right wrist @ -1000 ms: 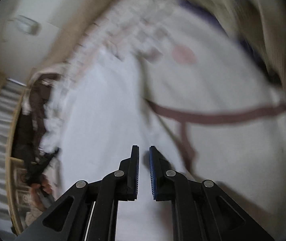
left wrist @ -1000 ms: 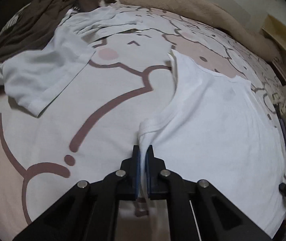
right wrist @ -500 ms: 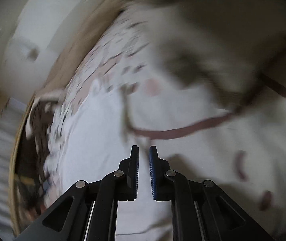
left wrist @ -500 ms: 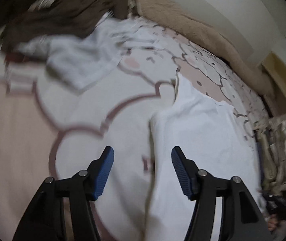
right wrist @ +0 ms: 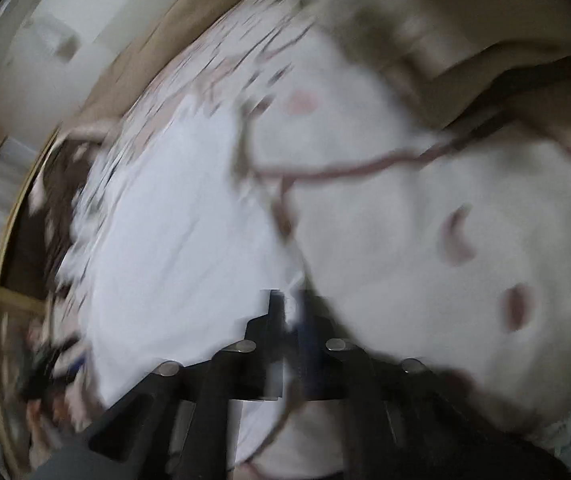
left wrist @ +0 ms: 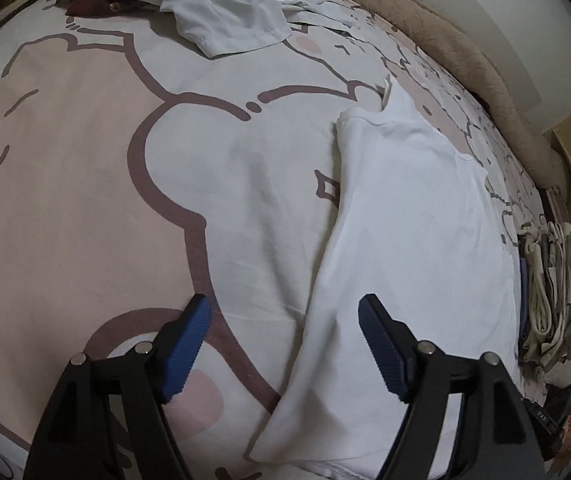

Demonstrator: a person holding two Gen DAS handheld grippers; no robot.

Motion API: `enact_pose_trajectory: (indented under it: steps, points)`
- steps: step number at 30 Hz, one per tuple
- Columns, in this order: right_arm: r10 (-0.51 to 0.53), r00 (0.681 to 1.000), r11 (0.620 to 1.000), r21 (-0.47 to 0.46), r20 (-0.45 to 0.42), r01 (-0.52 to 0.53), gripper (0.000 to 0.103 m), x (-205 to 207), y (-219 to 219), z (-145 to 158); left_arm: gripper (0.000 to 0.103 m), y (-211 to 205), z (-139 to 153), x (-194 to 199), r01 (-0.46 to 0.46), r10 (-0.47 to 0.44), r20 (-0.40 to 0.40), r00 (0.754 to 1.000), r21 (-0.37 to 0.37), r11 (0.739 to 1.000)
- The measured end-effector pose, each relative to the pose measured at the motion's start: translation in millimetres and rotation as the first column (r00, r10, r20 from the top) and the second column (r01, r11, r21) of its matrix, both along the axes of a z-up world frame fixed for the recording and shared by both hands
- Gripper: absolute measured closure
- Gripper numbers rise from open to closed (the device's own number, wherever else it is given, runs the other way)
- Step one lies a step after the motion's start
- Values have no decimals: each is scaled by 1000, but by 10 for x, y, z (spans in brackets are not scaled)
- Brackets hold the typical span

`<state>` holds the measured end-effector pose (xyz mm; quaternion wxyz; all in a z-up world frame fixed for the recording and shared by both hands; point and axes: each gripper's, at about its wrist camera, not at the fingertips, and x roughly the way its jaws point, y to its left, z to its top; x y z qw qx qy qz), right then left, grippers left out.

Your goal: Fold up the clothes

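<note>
**Left jaws off the white shirt, right closing at its edge**

My left gripper [left wrist: 285,344] stands wide, nothing between the blue pads — its jaws have just been opening, and the white shirt [left wrist: 413,240] lies free beneath, running from lower centre to the upper right of the frame. My right gripper [right wrist: 291,312] is blurred; its jaws have just been closing to nearly shut at the shirt's edge, though I cannot tell whether cloth is caught. I judge one fold laid; next I need a fresh hold for the cross fold. Unfolded clothes [left wrist: 237,20] wait at top — on the bedsheet [left wrist: 85,160].
</note>
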<state>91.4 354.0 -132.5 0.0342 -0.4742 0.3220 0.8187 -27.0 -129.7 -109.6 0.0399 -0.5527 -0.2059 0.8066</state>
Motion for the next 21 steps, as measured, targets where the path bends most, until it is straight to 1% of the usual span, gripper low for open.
enact_pose_trajectory:
  steps: [2,4,5,6,8,9,11,14,15,16,17,18,20,21]
  points:
    - [-76,997,997,16,-23,77,97,117,103,56,27,-31,-15,7,-3,3,3,1000,-9,1000]
    - [-135,991,990,-36,-8,135,97,197,203,5,27,-41,-31,-1,-5,5,7,1000,-19,1000]
    - [-151,988,986,-63,12,152,97,222,239,-45,27,-40,-38,-6,-5,5,8,1000,-25,1000]
    - [-154,988,986,-66,23,155,97,233,246,-58,27,-34,-42,-6,-4,4,7,1000,-37,999]
    - [-156,987,986,-45,29,158,97,251,238,-29,27,-9,-43,-13,3,-2,5,1000,-58,998]
    - [-180,984,982,-48,12,180,97,296,260,1,27,-2,-33,-10,5,-5,-2,1000,-62,998]
    - [-244,969,968,-74,-35,241,96,413,331,58,27,-21,1,5,5,-6,-26,1000,-46,999]
    - [-302,944,951,-106,-132,289,94,635,301,205,27,-62,100,53,7,-5,-93,996,22,1000]
    - [-319,933,946,-117,-164,303,83,711,287,257,27,-70,142,76,10,-5,-117,993,44,999]
    - [-295,938,952,-141,-184,272,68,769,205,291,27,-79,184,99,13,-4,-142,990,67,998]
    - [-251,946,962,-163,-206,220,34,798,111,311,27,-81,223,120,18,-4,-165,986,87,996]
    - [-197,954,974,-158,-227,163,29,814,-7,345,27,-51,254,140,31,-13,-181,983,98,995]
    - [-79,962,991,-124,-260,48,27,842,-272,429,27,41,343,222,91,-58,-230,971,132,987]
    - [-8,970,989,-145,-241,-27,27,808,-397,403,27,116,377,246,120,-83,-245,966,141,983]
